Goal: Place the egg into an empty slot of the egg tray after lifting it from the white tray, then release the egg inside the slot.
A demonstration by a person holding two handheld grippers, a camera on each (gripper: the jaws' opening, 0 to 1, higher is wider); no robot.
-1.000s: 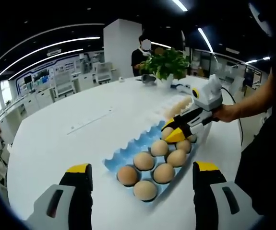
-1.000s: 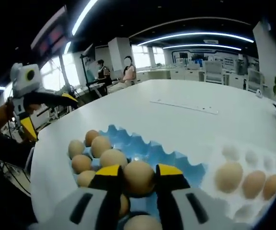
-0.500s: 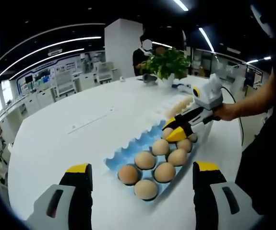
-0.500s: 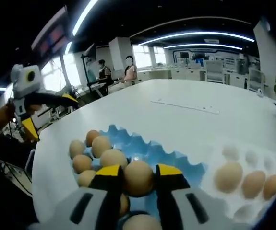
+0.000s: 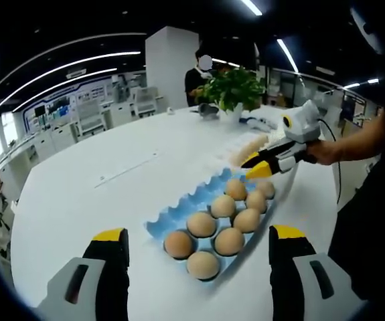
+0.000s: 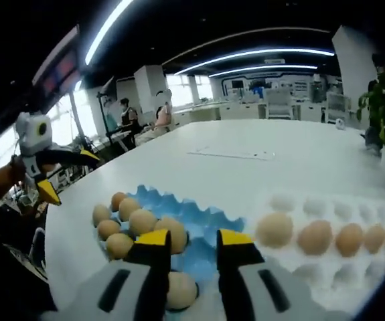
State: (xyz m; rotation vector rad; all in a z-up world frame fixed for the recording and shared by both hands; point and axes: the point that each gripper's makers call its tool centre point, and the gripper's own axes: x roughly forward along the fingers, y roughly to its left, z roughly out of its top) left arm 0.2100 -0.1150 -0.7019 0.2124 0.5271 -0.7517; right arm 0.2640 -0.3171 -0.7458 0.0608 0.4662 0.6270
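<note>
In the left gripper view, we see the left gripper (image 5: 195,257) with its jaws spread wide and nothing between them, hovering above the white counter (image 5: 92,200) short of the blue egg tray (image 5: 172,217). The tray carries seven brown eggs grouped at its right end. The egg (image 5: 236,188) farthest from the camera sits in a slot at that end, just below the yellow jaw tips of the right gripper (image 5: 259,166), which is apart from it. A hand (image 5: 326,152) holds that gripper. Beyond the tray lies the white tray (image 5: 246,146), and a potted plant (image 5: 236,88) stands farther back.

In the right gripper view, we see the right gripper (image 6: 187,242) with its jaws parted and empty above the blue egg tray (image 6: 205,221). The white tray (image 6: 292,204) lies to the right with a row of eggs (image 6: 316,235). The left gripper (image 6: 51,177) appears at the left edge.
</note>
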